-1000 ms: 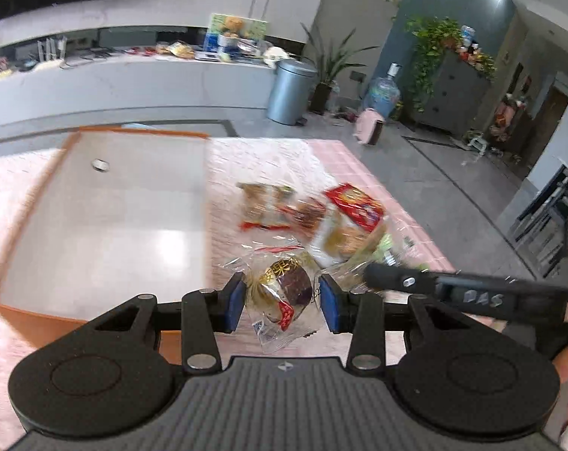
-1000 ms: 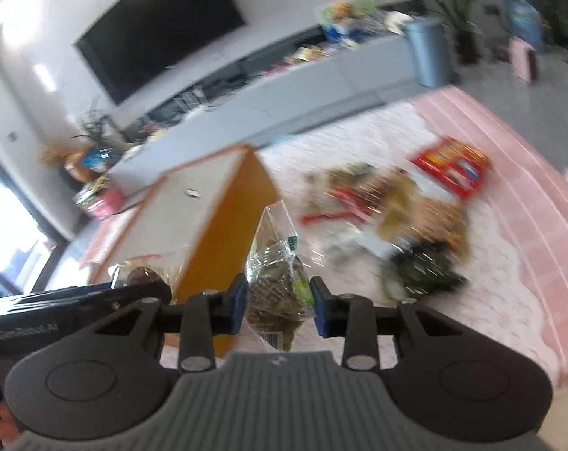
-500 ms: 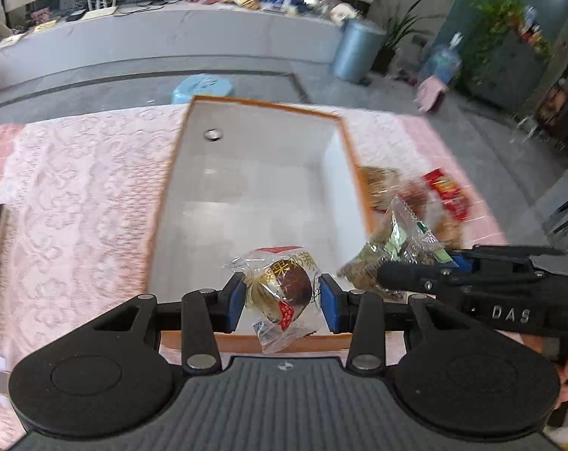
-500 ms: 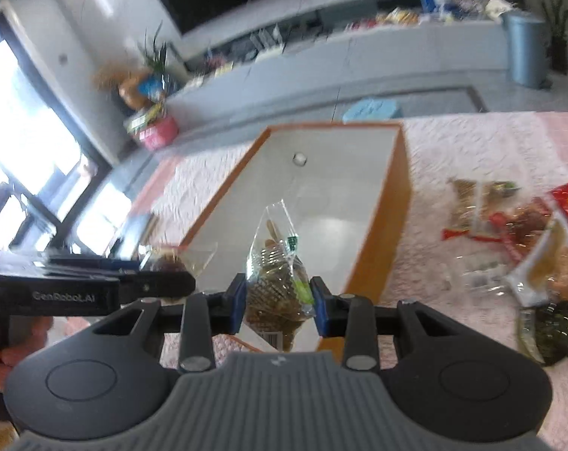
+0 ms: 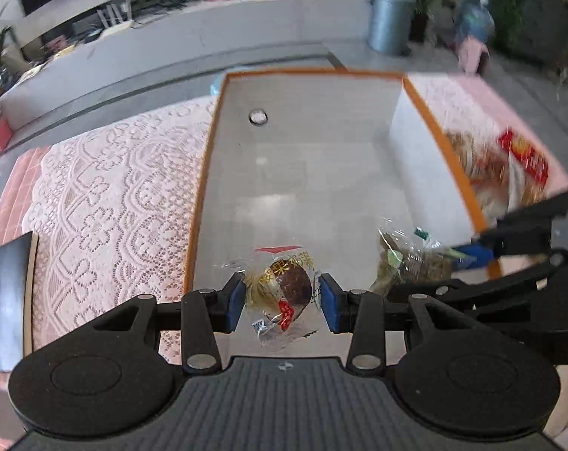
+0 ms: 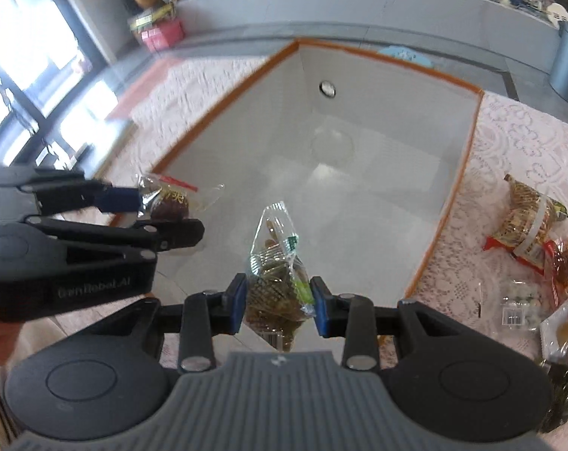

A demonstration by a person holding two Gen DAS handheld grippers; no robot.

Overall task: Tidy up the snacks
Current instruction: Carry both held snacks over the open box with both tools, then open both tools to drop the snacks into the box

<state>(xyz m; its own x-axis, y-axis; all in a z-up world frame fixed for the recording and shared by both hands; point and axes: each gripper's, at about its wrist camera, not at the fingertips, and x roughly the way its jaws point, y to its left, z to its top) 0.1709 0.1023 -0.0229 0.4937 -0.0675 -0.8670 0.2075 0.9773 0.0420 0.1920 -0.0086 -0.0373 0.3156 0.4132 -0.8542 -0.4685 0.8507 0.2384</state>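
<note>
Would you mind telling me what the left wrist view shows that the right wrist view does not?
Only the left wrist view shows the dark-framed object lying on the lace tablecloth beside the box. Only the right wrist view shows the bright window and the gold-wrapped snack clearly. Both show the orange-rimmed box, the left gripper shut on the round pastry packet, and the right gripper shut on the clear cracker bag.

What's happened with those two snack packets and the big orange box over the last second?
Both grippers carried their packets sideways from beside the snack pile to over the orange-rimmed white box. The left gripper still clamps the clear-wrapped brown pastry; the right gripper still clamps the clear bag of green-brown snacks. Nothing released; the box is still empty, and the snack pile is unmoved.
</note>
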